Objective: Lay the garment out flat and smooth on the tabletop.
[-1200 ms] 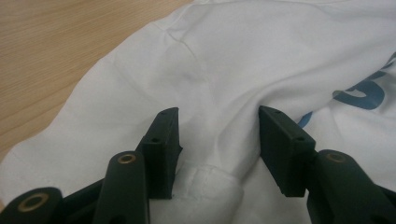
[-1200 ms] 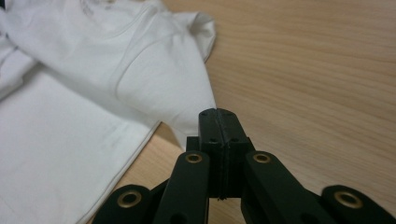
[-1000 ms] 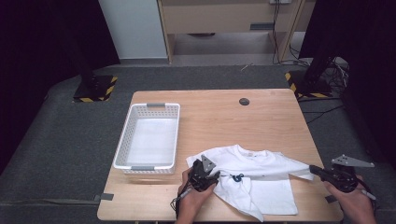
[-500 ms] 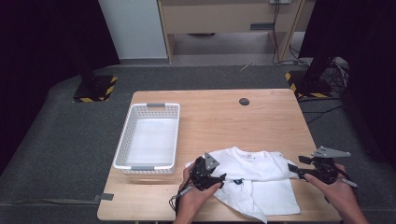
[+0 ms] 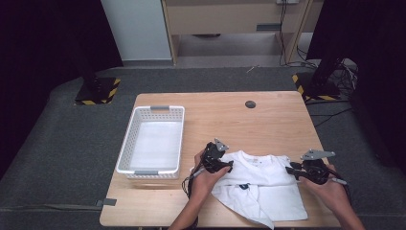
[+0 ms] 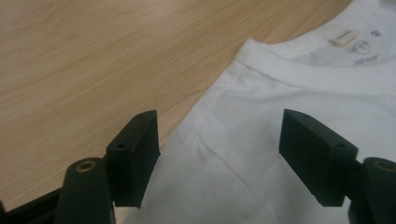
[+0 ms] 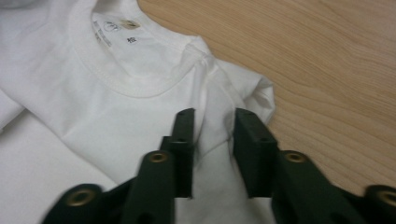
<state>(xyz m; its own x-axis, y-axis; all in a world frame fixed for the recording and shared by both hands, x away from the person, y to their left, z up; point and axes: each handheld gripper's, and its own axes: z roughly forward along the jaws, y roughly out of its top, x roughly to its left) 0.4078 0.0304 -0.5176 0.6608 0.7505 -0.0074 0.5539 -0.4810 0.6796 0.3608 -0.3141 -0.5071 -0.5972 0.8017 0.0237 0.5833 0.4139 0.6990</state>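
Note:
A white T-shirt (image 5: 261, 175) lies crumpled at the table's front right, its collar and label (image 6: 343, 37) facing up. My left gripper (image 5: 229, 166) hovers over the shirt's left shoulder. In the left gripper view its jaws (image 6: 219, 144) stand wide apart above the cloth; they have just been opening, with nothing pinched. My right gripper (image 5: 291, 170) is at the shirt's right shoulder. Its jaws (image 7: 215, 149) have just been closing, and a narrow gap remains with the shoulder seam (image 7: 219, 93) lying between them.
A white slotted basket (image 5: 125, 143) stands on the left part of the wooden table (image 5: 230, 120), with nothing in it. A small dark round disc (image 5: 250, 104) sits near the table's far edge. Dark carpet surrounds the table.
My right gripper moved left from beyond the sleeve to the shirt's shoulder, and that side of the shirt is drawn in. My left gripper moved forward and right onto the shirt.

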